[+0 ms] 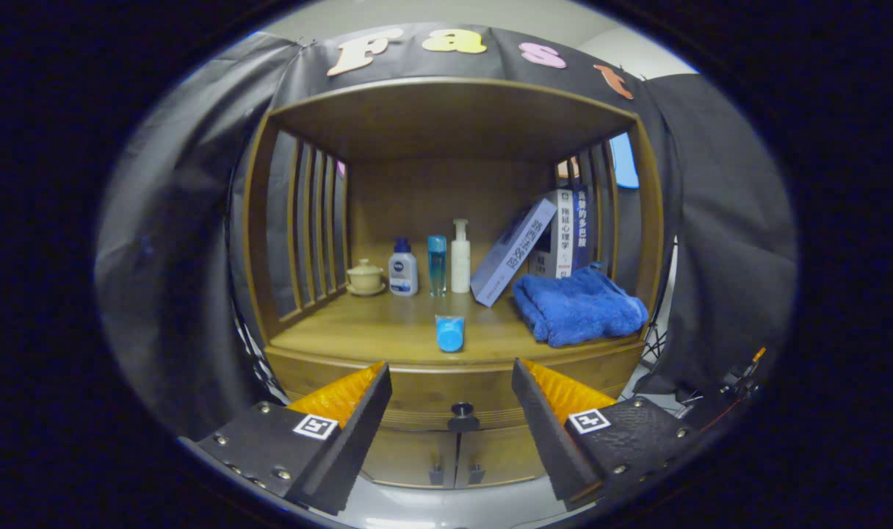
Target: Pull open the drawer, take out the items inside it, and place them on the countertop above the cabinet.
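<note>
Gripper [452, 382] wide open, empty, facing closed drawer [454, 400] of the wooden cabinet.
Drawer knob [463, 416] sits between the fingers, beyond the tips; items inside are hidden. Risk: small knob, jaws may slip off or miss; blue tube [449, 333] lies near countertop [358, 330] edge, a jolt could roll it off.

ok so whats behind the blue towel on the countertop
Behind the blue towel stand books, one leaning left against the upright ones. Their lower ends are hidden by the towel. The gripper fingers are open, framing the closed drawer's knob.
</note>
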Demonstrator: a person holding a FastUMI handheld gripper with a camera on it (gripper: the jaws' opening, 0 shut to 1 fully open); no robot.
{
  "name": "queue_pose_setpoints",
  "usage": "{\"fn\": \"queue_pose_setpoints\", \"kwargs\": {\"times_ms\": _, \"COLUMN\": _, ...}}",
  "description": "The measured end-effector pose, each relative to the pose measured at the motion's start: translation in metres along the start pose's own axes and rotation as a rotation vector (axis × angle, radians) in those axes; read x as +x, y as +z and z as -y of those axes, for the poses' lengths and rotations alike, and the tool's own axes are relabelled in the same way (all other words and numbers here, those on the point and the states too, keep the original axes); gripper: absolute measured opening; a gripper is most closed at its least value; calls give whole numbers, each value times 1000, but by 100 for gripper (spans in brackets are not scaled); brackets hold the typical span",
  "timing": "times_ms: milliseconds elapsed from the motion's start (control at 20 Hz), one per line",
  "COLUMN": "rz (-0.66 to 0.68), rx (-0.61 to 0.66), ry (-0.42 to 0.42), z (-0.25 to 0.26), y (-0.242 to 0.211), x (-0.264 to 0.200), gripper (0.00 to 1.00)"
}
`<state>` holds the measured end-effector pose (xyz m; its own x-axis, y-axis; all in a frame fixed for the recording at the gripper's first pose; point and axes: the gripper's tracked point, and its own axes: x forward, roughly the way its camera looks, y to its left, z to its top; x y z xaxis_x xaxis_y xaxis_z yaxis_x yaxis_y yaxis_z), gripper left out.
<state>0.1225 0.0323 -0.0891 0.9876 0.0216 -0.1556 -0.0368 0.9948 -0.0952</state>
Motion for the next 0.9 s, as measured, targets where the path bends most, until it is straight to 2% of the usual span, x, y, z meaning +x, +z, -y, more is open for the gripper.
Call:
{"fn": "queue_pose_setpoints", "kwargs": {"times_ms": 350, "rz": 142, "rx": -13, "ry": 25, "z": -5, "y": 94, "x": -95, "gripper": 98}}
{"fn": "queue_pose_setpoints", "kwargs": {"times_ms": 700, "rz": 209, "rx": 9, "ry": 5, "z": 16, "y": 125, "x": -179, "gripper": 98}}
{"fn": "queue_pose_setpoints", "kwargs": {"times_ms": 900, "rz": 223, "rx": 0, "ry": -23, "z": 42, "y": 114, "x": -211, "gripper": 98}}
